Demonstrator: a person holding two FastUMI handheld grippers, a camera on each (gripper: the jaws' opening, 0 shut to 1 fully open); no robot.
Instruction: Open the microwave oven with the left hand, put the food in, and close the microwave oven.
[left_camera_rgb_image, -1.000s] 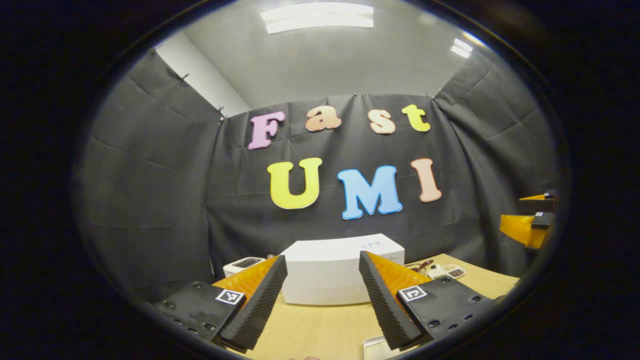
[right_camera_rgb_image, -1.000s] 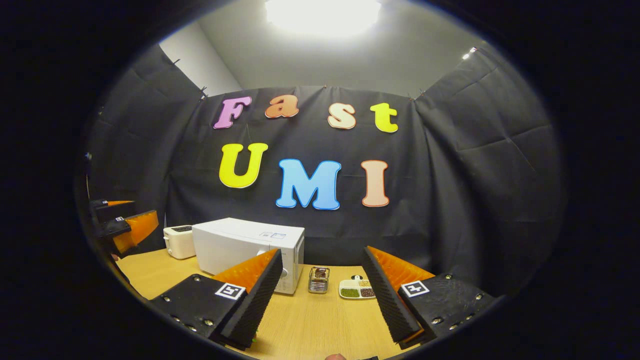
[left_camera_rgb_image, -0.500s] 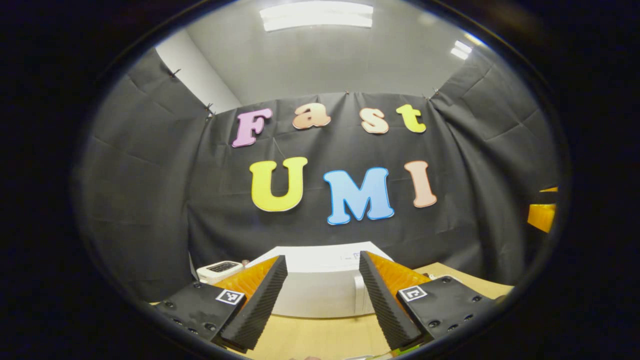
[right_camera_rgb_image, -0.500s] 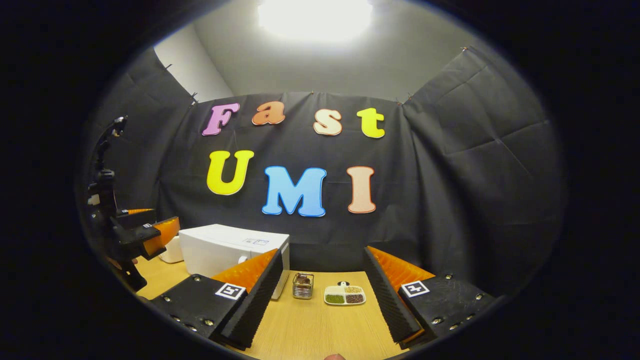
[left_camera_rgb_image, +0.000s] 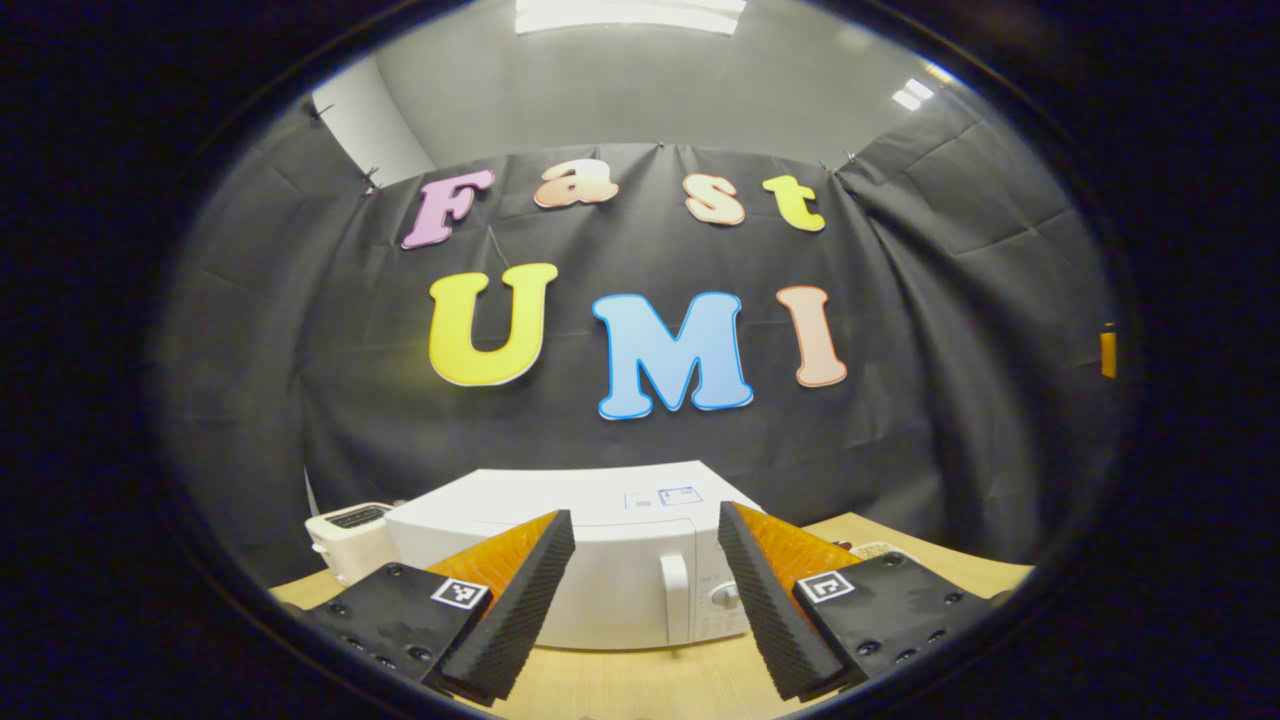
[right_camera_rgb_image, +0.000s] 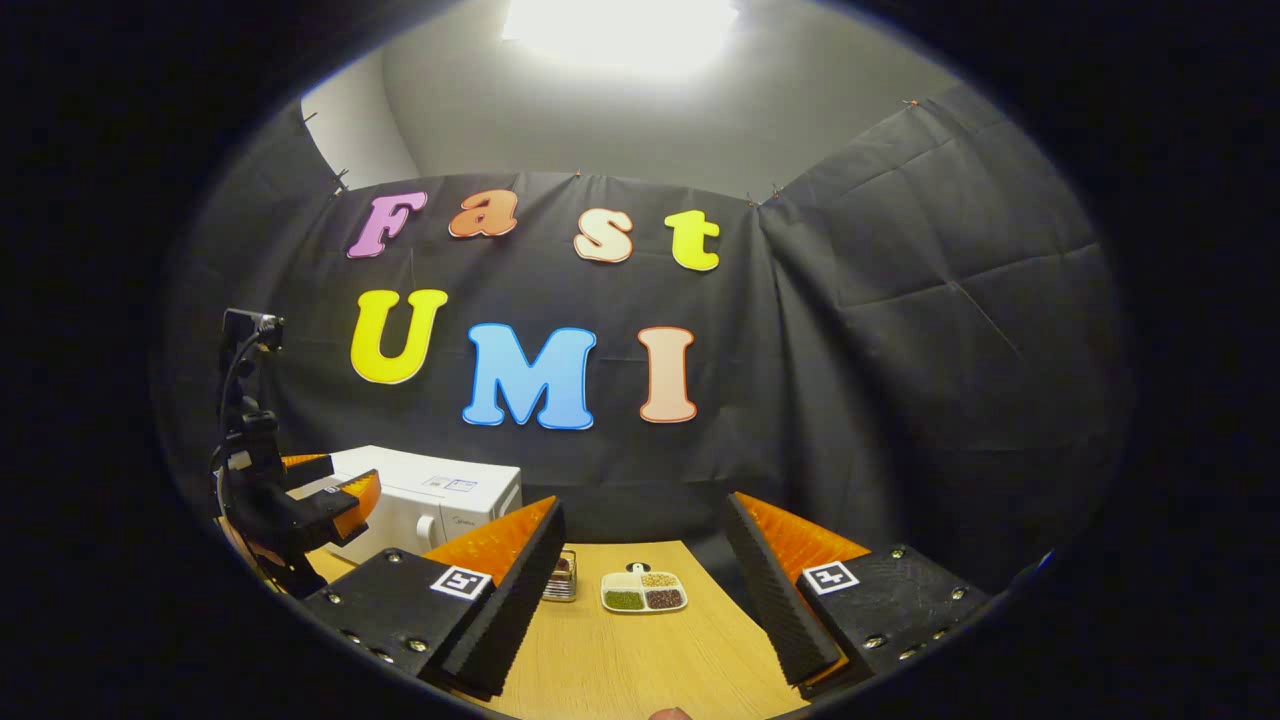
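Presently left gripper (left_camera_rgb_image: 645, 600) — jaws apart, empty — faces closed microwave oven (left_camera_rgb_image: 600, 560) at lower centre; right gripper (right_camera_rgb_image: 645, 600) likewise spread, empty.

this is a recording booth made to look like a small kitchen. black cloth (right_camera_rgb_image: 900, 330) hangs as walls under a plain grey ceiling (left_camera_rgb_image: 640, 90) with a strip lamp (left_camera_rgb_image: 630, 15). on a light wooden table (right_camera_rgb_image: 640, 660) stand a white microwave oven (left_camera_rgb_image: 600, 570), a white toaster (left_camera_rgb_image: 350, 535) and a small dish with divided compartments (right_camera_rgb_image: 643, 591).
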